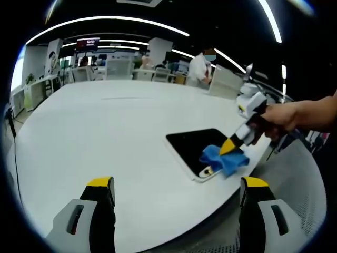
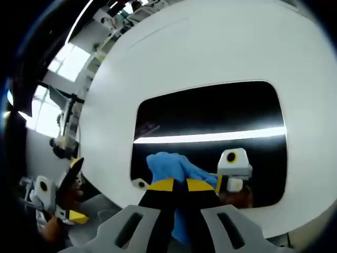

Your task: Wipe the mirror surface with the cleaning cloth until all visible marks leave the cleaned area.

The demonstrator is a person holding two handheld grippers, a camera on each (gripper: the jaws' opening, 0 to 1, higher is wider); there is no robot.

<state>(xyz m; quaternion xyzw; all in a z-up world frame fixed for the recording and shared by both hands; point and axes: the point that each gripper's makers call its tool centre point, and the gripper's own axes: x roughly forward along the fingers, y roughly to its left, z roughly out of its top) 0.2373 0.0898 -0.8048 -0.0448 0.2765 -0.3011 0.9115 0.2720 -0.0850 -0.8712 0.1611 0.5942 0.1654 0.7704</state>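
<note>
Left gripper view: left gripper (image 1: 176, 192) jaws wide apart, holding nothing, above white desk (image 1: 95, 132). Mirror (image 1: 202, 150) lies near desk edge; right gripper (image 1: 231, 147) presses blue cloth (image 1: 224, 159) on it.

Right gripper view: right gripper (image 2: 175, 185) jaws clamped on cloth (image 2: 171, 166); mirror (image 2: 210, 121) reflects a light strip.

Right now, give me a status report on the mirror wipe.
Right gripper shut on blue cloth, pressing it on mirror near its edge. Left gripper open, hovering over white table. Nothing in the way.
</note>
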